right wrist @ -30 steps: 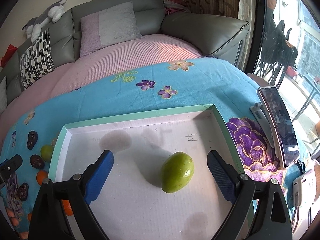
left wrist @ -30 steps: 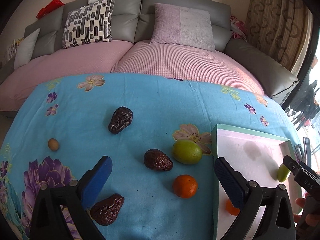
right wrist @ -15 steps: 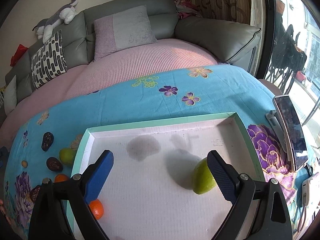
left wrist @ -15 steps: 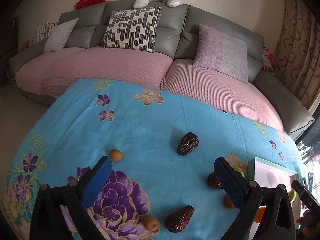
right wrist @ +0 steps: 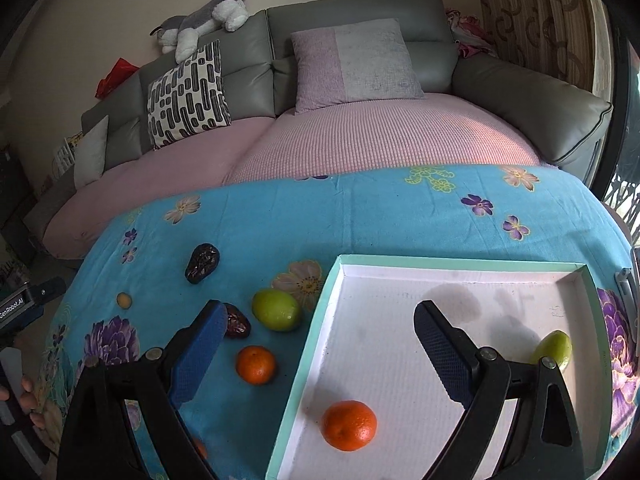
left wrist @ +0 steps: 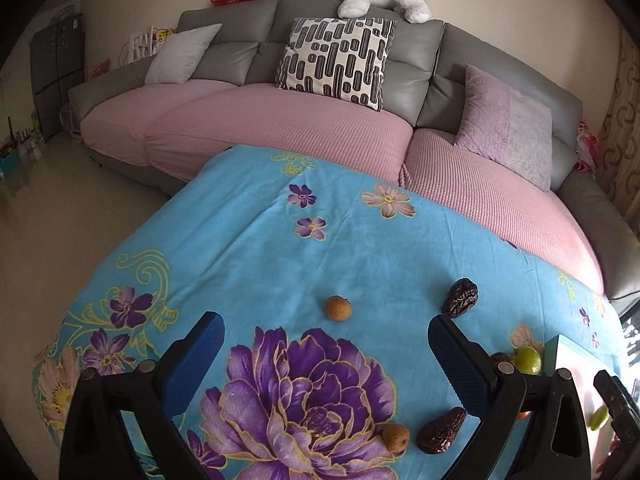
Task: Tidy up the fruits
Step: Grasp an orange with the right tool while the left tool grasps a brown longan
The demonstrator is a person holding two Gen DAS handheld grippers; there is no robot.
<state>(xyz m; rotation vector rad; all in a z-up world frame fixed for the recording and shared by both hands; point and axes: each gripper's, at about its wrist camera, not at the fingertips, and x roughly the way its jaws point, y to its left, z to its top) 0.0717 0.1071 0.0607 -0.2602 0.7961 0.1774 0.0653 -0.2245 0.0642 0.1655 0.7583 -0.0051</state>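
Note:
My left gripper (left wrist: 324,344) is open and empty above the blue flowered cloth (left wrist: 280,248). A small brown longan (left wrist: 338,309) lies just beyond its fingers, a dark date (left wrist: 460,297) to the right. A second longan (left wrist: 396,438) and date (left wrist: 441,431) sit under its right finger. My right gripper (right wrist: 320,320) is open and empty over the left rim of the white tray (right wrist: 460,261). The tray holds an orange (right wrist: 349,425) and a green lime (right wrist: 554,348). On the cloth left of the tray lie a lime (right wrist: 277,309), an orange (right wrist: 255,364) and dates (right wrist: 202,263).
A grey and pink sofa (left wrist: 320,132) with cushions curves round the far side of the table. Bare floor (left wrist: 60,208) lies off the table's left edge. A phone (right wrist: 632,272) stands at the right edge beside the tray. A hand (right wrist: 24,396) holds the left gripper.
The left gripper swung left, away from the tray, and now faces the longan. The right gripper drew back and left from the lime, which stays in the tray.

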